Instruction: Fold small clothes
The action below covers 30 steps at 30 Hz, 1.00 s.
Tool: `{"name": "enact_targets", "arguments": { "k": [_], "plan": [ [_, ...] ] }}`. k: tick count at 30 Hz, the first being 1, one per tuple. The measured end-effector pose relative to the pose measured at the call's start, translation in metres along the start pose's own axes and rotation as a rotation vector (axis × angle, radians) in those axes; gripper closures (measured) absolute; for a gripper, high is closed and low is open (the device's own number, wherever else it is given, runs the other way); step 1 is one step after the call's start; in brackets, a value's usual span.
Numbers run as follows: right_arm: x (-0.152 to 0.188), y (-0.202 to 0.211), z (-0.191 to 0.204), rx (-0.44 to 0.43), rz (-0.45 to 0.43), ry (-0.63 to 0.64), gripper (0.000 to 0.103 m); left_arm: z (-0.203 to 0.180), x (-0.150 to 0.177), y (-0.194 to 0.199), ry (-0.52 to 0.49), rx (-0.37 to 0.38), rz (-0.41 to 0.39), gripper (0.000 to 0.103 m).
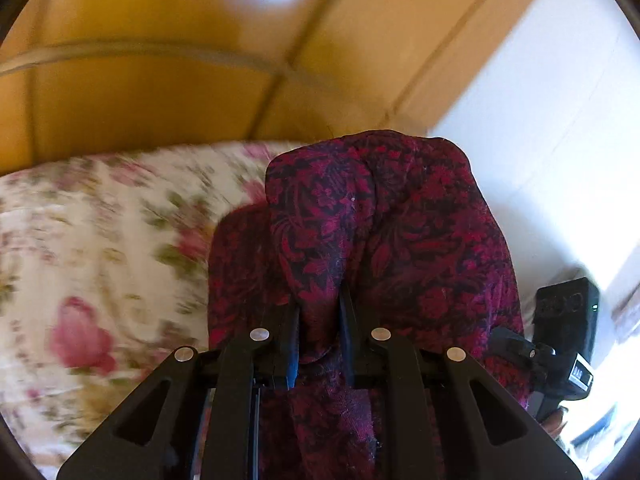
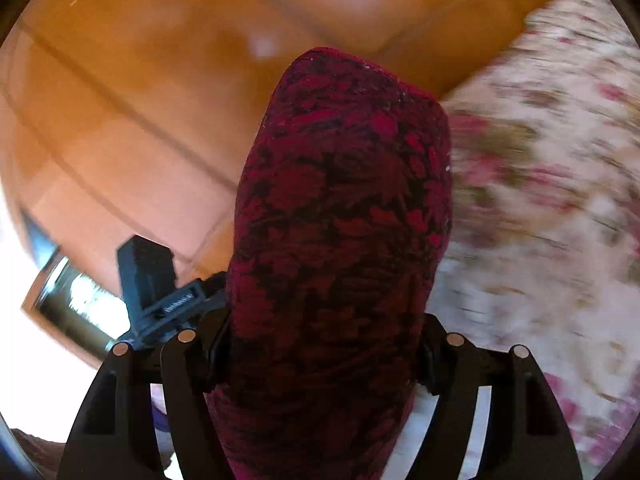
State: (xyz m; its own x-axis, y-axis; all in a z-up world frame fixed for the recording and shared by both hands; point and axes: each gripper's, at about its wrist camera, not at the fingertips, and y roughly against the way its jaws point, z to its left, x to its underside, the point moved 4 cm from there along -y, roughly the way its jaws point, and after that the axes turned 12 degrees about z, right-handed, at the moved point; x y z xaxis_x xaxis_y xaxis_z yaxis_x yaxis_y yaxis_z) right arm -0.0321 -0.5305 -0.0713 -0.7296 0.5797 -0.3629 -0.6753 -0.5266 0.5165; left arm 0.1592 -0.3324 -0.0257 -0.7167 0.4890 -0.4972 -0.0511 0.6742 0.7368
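both grippers hold the dark red patterned garment (image 1: 384, 216) up above the floral bedspread (image 1: 100, 240): left gripper (image 1: 318, 312) pinching narrowly, right gripper (image 2: 324, 360) clamped on a thick bunch, likely to spread it out.

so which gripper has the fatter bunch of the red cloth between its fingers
The right gripper: its fingers stand wide around a thick roll of red cloth; the left gripper pinches a narrow fold.

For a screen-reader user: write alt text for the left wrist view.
The left gripper pinches a fold of dark red patterned cloth between its jaws, lifted above a blurred floral bedsheet. Yellow wooden panels fill the background.
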Motion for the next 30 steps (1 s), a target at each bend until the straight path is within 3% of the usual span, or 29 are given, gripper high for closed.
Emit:
{"name": "enact_targets", "arguments": {
  "k": [2, 4, 6, 8, 10, 13, 16, 24, 30],
  "plan": [
    [0.015, -0.009, -0.019, 0.053, 0.011, -0.045, 0.034, -0.007, 0.008, -0.022, -0.032, -0.053, 0.042, 0.087],
    [0.027, -0.007, -0.038, 0.033, -0.004, -0.089, 0.031, -0.012, 0.02, -0.033, -0.073, -0.097, 0.026, 0.085],
    [0.027, -0.005, -0.044, 0.028, -0.018, -0.114, 0.022, -0.01, 0.025, -0.029, -0.064, -0.114, 0.01, 0.085],
    [0.019, -0.002, -0.038, 0.075, -0.025, -0.11, 0.01, -0.007, 0.024, -0.023, -0.044, -0.148, 0.002, 0.077],
    [0.01, -0.004, -0.034, 0.102, -0.028, -0.11, 0.008, -0.016, 0.027, -0.012, -0.062, -0.207, -0.019, 0.063],
    [0.0, 0.011, -0.025, 0.239, -0.067, -0.072, 0.004, -0.027, 0.032, 0.002, -0.104, -0.3, -0.056, 0.046],
    [0.005, 0.019, -0.009, 0.369, -0.102, -0.03, 0.004, -0.031, 0.035, 0.009, -0.122, -0.37, -0.084, 0.043],
    [0.023, 0.034, 0.034, 0.546, -0.187, 0.019, 0.003, -0.03, 0.056, 0.043, -0.04, -0.391, -0.159, 0.034],
    [0.051, 0.031, 0.073, 0.688, -0.219, 0.094, 0.003, -0.046, 0.08, 0.075, -0.014, -0.4, -0.236, 0.022]
  ]
}}
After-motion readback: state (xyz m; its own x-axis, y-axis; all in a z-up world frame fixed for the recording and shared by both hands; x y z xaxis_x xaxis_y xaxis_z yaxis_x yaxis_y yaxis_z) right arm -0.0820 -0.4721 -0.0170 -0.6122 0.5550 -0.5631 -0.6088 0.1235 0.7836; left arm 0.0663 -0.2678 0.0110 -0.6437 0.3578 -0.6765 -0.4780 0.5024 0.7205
